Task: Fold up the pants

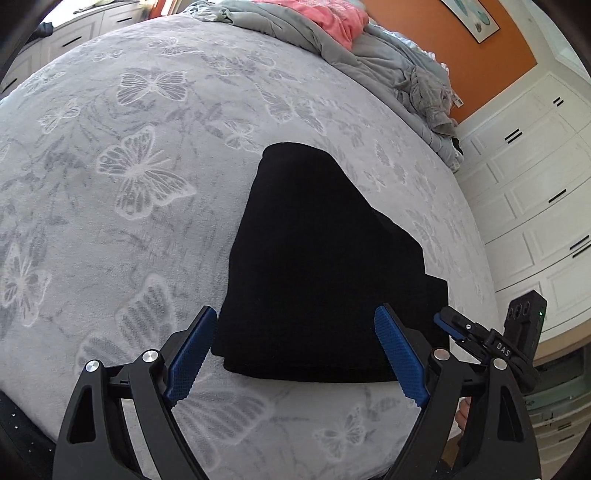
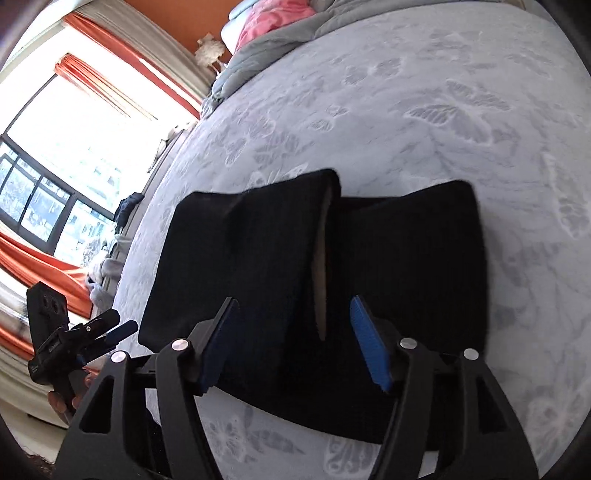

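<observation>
Black pants (image 1: 325, 258) lie folded on a grey blanket (image 1: 129, 166) patterned with butterflies, as the left wrist view shows them, in a compact stack whose near edge sits just ahead of the left gripper (image 1: 295, 354). That gripper's blue fingers (image 1: 190, 354) stand wide apart with nothing pressed between them, hovering over the near edge of the stack. To the right, the right gripper (image 1: 448, 325) shows from the side near the stack's right corner; its state cannot be told from this view. Farther back a heap of grey bedding (image 1: 388, 66) and a pink cloth (image 1: 332, 18) lie by an orange wall (image 1: 461, 62), with white cabinets (image 1: 535, 184) on the right. From the right wrist view, the pants (image 2: 258, 266) lie as two folded layers side by side, a pale lining (image 2: 321, 266) showing at the seam between them. The right gripper (image 2: 295, 343) has its blue fingers (image 2: 369, 347) apart, above the near part of the pants and not clamped on them. At the left edge the left gripper (image 2: 110, 332) is in sight, held by a hand (image 2: 70, 398), in front of a bright window (image 2: 74, 147) with orange curtains (image 2: 33, 266).
</observation>
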`<state>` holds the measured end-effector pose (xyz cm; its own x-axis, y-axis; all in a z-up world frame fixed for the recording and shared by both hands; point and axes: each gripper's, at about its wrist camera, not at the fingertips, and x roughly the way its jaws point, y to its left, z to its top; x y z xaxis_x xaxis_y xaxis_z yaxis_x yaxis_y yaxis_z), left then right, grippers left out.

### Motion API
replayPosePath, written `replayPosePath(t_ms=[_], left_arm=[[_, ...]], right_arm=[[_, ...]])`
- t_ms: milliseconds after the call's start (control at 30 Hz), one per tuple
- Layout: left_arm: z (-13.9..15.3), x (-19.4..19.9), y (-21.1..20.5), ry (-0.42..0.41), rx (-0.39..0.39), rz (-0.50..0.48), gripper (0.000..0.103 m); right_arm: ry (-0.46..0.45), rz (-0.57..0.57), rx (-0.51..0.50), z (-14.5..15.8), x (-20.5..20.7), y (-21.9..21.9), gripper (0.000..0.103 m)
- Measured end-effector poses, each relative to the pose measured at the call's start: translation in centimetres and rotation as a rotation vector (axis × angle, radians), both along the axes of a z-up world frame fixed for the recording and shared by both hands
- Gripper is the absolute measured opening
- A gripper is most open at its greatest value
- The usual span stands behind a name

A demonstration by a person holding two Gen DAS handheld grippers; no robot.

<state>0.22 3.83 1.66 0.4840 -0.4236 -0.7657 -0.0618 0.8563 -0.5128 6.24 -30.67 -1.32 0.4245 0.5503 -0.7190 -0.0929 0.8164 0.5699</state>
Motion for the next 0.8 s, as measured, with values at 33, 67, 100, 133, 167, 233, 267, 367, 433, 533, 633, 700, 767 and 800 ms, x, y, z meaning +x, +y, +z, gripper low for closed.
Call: replayPosePath(t_ms=[33,67,100,133,167,233,267,367,433,533,633,700,767,800], left_arm=[[0.0,0.0,0.1,0.001,0.018,-0.003,0.084],[-0.1,-0.1,0.1,0.001,0.038,-0.005,0.084],[0.0,-0.1,0.1,0.0,0.056,-0.004,0.084],[0.0,-0.1,0.1,-0.003,0.068,-0.004,0.084],[0.1,0.0,0.2,-0.007,0.079,-0.005,0.084],[0.7,-0.1,0.2,-0.025,0.082,-0.006,0.084],[1.1,-0.1,0.3,-0.035,0.074,-0.012,0.084],[1.6,0.2,0.3,-0.059,0.07,-0.017,0.086],[0.8,0.9,-0.1,-0.046,0.071,-0.026,0.086],[-1.6,2.1,-1.2,0.014,0.041,-0.059,0.086],[-3.9,3.2,-2.0,0.058,0.043,-0.072,0.086],[-5.0,3.9,-2.3,0.062,0.028,-0.087,0.086],[-5.9,4.7,-2.4,0.053,0.003,-0.082,0.088],[-6.3,5.1,-2.4,0.053,-0.015,-0.08,0.091]], right_arm=[[0.018,0.014,0.012,-0.9,0.5,0.8,0.062],[0.018,0.013,-0.011,-1.3,0.8,1.7,0.057],[0.006,0.021,-0.06,-1.3,1.0,2.6,0.033],[-0.005,0.037,-0.077,-0.8,1.0,3.3,0.026],[-0.036,0.033,-0.083,0.3,0.4,3.5,0.01],[-0.137,0.021,-0.079,3.9,-1.1,3.2,0.01],[-0.181,0.012,-0.079,5.4,-2.1,2.7,0.01],[-0.223,-0.022,-0.156,6.8,-4.4,0.5,0.012],[-0.147,-0.057,-0.26,3.5,-4.3,-0.8,0.021],[-0.058,-0.121,-0.193,-0.7,-4.8,-3.7,0.027],[-0.101,-0.19,-0.187,1.1,-5.8,-4.9,0.062],[-0.14,-0.204,-0.233,1.9,-5.9,-5.5,0.073],[-0.113,-0.207,-0.224,1.2,-5.3,-6.2,0.077],[-0.079,-0.198,-0.186,0.3,-4.7,-6.5,0.079]])
